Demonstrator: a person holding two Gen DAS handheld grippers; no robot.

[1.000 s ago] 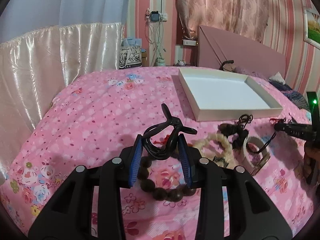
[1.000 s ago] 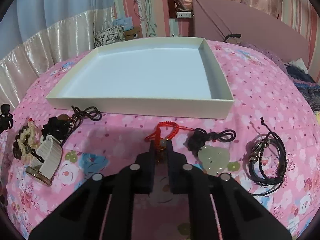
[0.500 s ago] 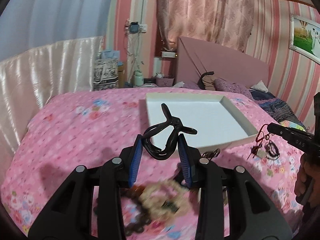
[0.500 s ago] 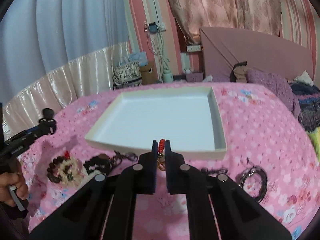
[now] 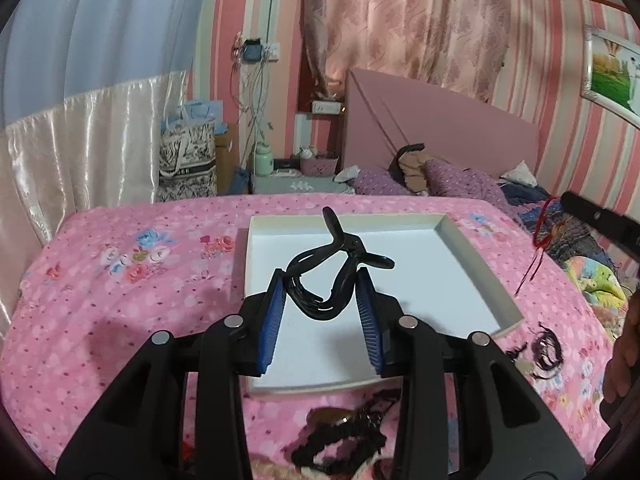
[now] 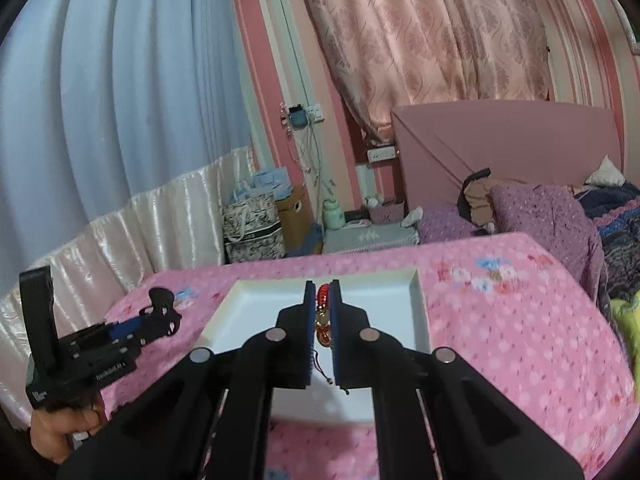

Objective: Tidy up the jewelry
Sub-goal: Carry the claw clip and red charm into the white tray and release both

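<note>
Left hand-held gripper (image 5: 322, 286): blue-padded fingers clamped on a black hair claw clip (image 5: 334, 276), one pad on each side of its looped body; the clip's two handles stick up and away. It hangs in the air above the white tray (image 5: 460, 248).

Right hand-held gripper (image 6: 321, 308): fingers pressed close together, pinching a red cord charm (image 6: 323, 312). Red braid shows at the fingertips, a gold-coloured bead sits lower between the pads, and thin cord ends dangle underneath. It too is held above the tray. In the left wrist view the red cord appears at the right edge, hanging from that gripper.

Loose jewelry, near edge of the bed: a dark beaded strand (image 5: 340, 436), blurred, just in front of the tray's near wall; a coil of dark cord bracelets (image 5: 548, 350) beside the tray's right corner.

White tray: shallow, rectangular, lying on the pink floral bedspread (image 5: 120, 280); the visible part of its floor is bare.

Beyond: purple pillows (image 5: 460, 178), pink headboard (image 5: 440, 124), a patterned tote bag (image 5: 188, 160) by the wall.
</note>
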